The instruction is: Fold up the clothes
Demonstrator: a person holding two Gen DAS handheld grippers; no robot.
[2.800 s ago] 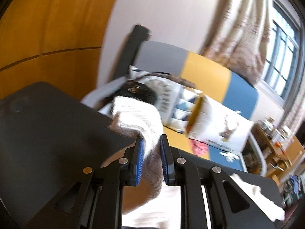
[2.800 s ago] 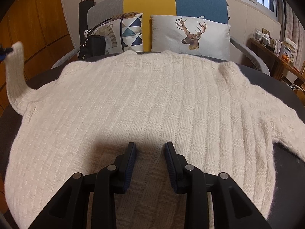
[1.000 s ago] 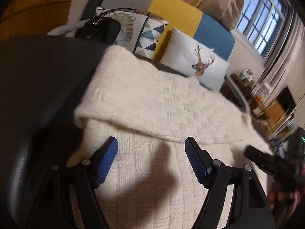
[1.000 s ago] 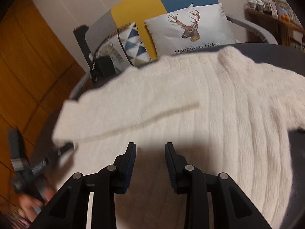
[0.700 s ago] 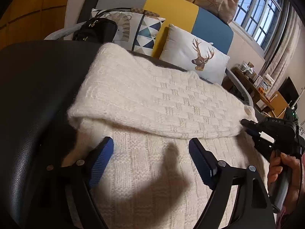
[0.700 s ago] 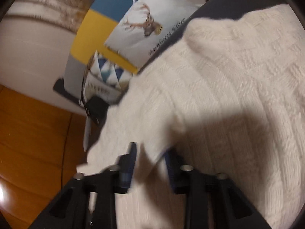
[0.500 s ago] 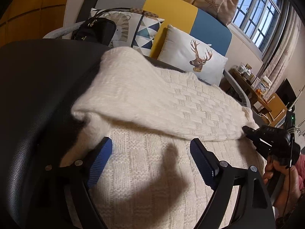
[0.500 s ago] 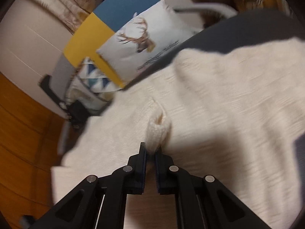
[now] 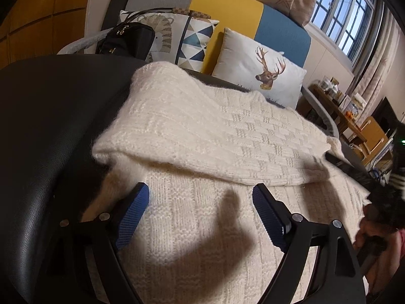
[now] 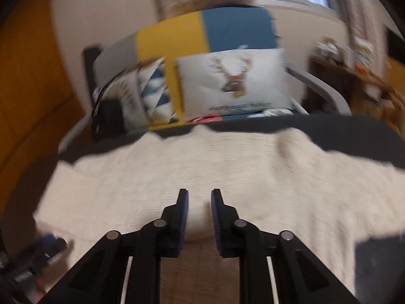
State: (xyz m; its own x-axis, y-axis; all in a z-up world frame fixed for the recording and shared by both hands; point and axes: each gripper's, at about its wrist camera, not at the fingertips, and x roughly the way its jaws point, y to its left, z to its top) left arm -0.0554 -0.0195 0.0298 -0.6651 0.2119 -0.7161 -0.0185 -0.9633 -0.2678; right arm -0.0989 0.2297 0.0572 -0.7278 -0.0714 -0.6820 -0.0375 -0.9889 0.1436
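Sweater [image 9: 202, 131] is what you see most: it is cream and knitted, and it lies flat on a dark table [image 9: 50, 116]. One sleeve [image 9: 217, 139] is folded across the body of it, from the left edge over to the right. The left gripper [image 9: 200, 211] hangs just over the lower part of the knit, below the folded sleeve. Its blue fingertips [image 9: 133, 211] are spread far apart and hold nothing. A dark shadow falls on the wool between them. The right gripper [image 10: 199, 211] also hangs over the knit. Its jaws are a little bit apart, with a small gap, and nothing is held between them. This view is blurry. In the left view, a hand [image 9: 372, 230] shows at the right edge, holding a black handle. Behind the table is a sofa [image 9: 227, 12] in grey, yellow and blue. A white pillow with a deer [image 9: 260, 71] sits on it, next to a pillow with triangles [image 9: 195, 40]. A black bag [image 9: 126, 40] sits on the sofa at the left end. A window [image 9: 344, 15] is up in the right corner.
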